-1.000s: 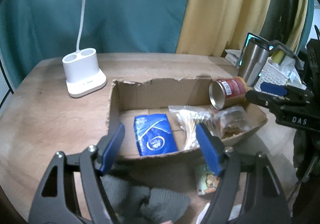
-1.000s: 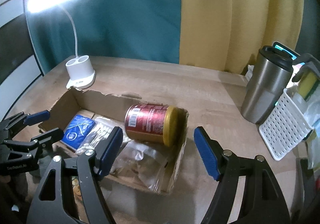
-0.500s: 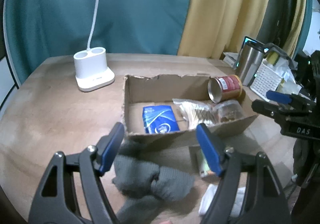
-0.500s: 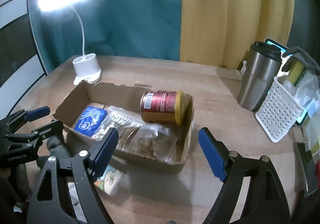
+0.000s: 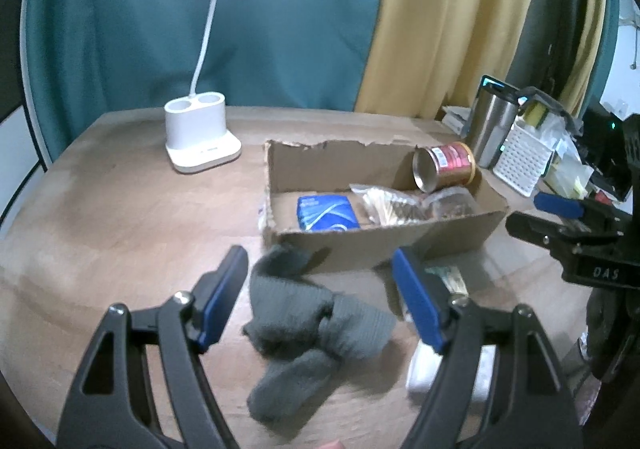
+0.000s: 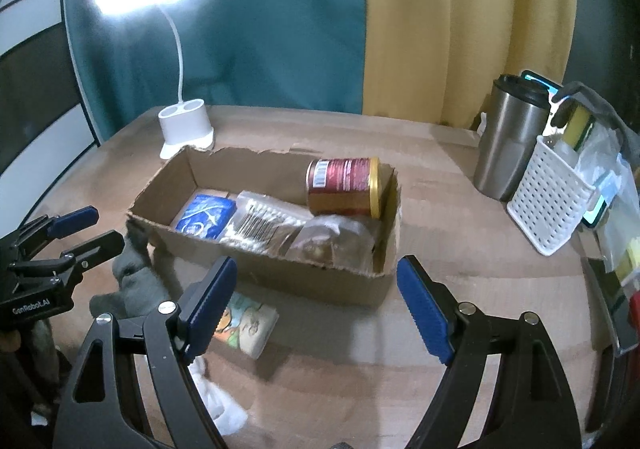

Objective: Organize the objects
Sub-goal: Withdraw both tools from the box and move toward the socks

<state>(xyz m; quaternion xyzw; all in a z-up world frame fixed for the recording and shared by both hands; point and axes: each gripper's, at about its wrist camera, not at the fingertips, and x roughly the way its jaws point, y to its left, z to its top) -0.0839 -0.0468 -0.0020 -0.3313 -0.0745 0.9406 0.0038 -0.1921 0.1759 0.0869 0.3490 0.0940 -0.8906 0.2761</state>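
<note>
torn cardboard box (image 6: 352, 285), red can (image 6: 344, 187) inside

A lived-in home room. A wooden worktop (image 6: 432, 161) stands before teal and yellow curtains (image 6: 440, 29), lit by a white desk lamp (image 6: 186, 127). A steel travel mug (image 6: 510, 141), white plastic basket (image 6: 548, 205) and grey socks (image 5: 304, 313) sit around.

Torn cardboard box (image 6: 280, 281) ahead of the right gripper (image 6: 316, 301) — red can (image 6: 344, 187) on its side, blue packet (image 6: 206, 221) flat; grey socks (image 5: 308, 313) crumpled outside it.
</note>
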